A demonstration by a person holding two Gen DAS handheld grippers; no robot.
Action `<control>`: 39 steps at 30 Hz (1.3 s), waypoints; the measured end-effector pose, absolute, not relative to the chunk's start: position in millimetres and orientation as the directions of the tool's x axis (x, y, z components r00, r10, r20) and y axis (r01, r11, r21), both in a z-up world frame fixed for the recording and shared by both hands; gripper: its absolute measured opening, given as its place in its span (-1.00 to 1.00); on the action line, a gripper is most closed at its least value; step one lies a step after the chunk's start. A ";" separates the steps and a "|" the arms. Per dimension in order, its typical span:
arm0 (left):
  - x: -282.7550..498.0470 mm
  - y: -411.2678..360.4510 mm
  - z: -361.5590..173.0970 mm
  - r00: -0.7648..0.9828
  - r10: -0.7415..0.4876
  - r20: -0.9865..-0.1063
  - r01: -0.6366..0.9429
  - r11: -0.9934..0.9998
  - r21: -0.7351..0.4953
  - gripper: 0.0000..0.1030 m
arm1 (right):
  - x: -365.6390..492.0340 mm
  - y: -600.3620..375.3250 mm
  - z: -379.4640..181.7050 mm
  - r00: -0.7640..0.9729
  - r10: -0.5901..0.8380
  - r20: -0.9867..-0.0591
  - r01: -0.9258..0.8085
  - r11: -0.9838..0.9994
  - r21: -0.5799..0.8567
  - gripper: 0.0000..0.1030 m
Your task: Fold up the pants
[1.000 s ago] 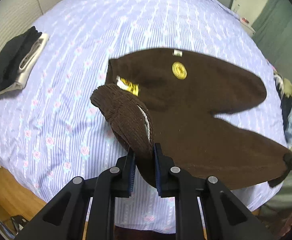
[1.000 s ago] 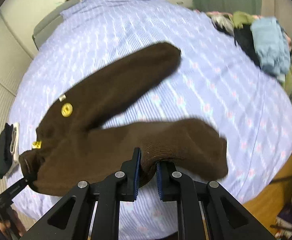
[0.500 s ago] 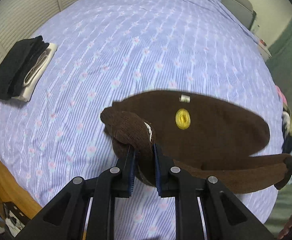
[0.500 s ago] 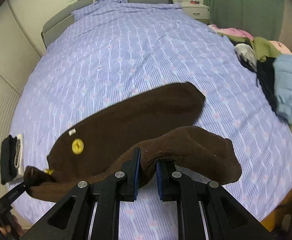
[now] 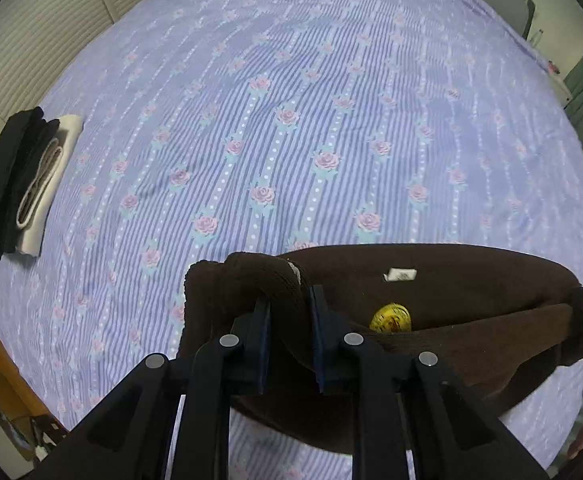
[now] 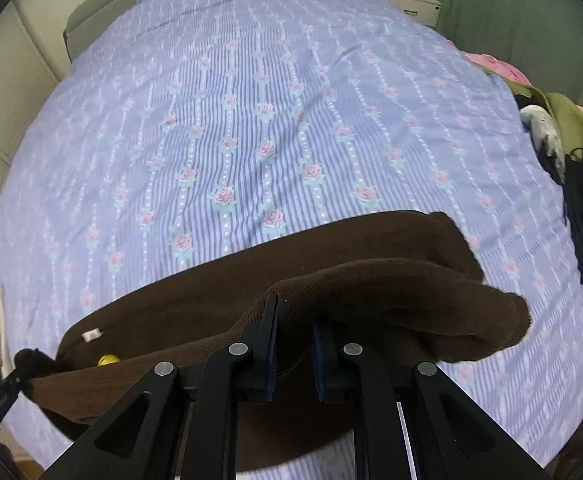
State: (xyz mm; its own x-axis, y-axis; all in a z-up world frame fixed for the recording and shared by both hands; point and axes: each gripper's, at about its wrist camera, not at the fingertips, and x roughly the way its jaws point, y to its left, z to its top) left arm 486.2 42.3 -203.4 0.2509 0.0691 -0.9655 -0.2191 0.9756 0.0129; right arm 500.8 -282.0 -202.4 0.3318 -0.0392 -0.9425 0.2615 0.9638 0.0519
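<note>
1. Brown pants (image 5: pixel 471 304): soft, limp corduroy, likely light; near edge of the bed (image 5: pixel 291 120), one leg carried over the other.
2. Left tool (image 5: pixel 287 320): clamped on the waistband corner.
3. Right tool (image 6: pixel 293 328): clamped on the leg hem (image 6: pixel 431 300); best held at corners.

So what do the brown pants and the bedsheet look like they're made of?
The brown pants look like thick, soft corduroy or a ribbed knit: fine ridges show near the tongs, matte and plush, though the exact fibre isn't clear. The bedsheet looks like thin woven cotton or a blend: a flat, matte lilac stripe-and-rose print with shallow creases.
</note>
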 end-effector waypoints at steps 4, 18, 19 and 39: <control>498.8 43.0 -216.6 0.220 0.103 -0.970 -0.242 0.969 0.048 -0.51 | 518.2 -282.8 -218.2 0.309 -0.032 -0.951 0.270 0.961 0.055 -0.65; 477.8 19.3 -134.1 0.410 0.248 -0.878 -0.177 0.966 0.190 0.87 | 489.2 -276.3 -150.0 0.488 -0.005 -0.873 0.153 0.985 0.080 0.22; 477.7 17.3 -133.4 0.415 0.207 -0.886 -0.138 0.977 0.163 0.87 | 485.1 -277.6 -145.6 0.501 -0.004 -0.866 0.147 0.986 0.081 0.22; 508.6 -131.9 -230.1 0.217 -0.009 -0.976 0.504 0.858 0.104 0.43 | 445.9 -403.5 -192.3 0.400 -0.005 -0.917 0.166 0.984 0.067 0.21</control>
State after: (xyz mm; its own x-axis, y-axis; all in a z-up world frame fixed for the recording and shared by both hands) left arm 508.6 -131.9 -230.1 0.2169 -0.0091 -0.9761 0.5038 0.8575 0.1040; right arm 445.9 -403.5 -192.3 0.3995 -0.0049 -0.9167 0.1663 0.9838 0.0672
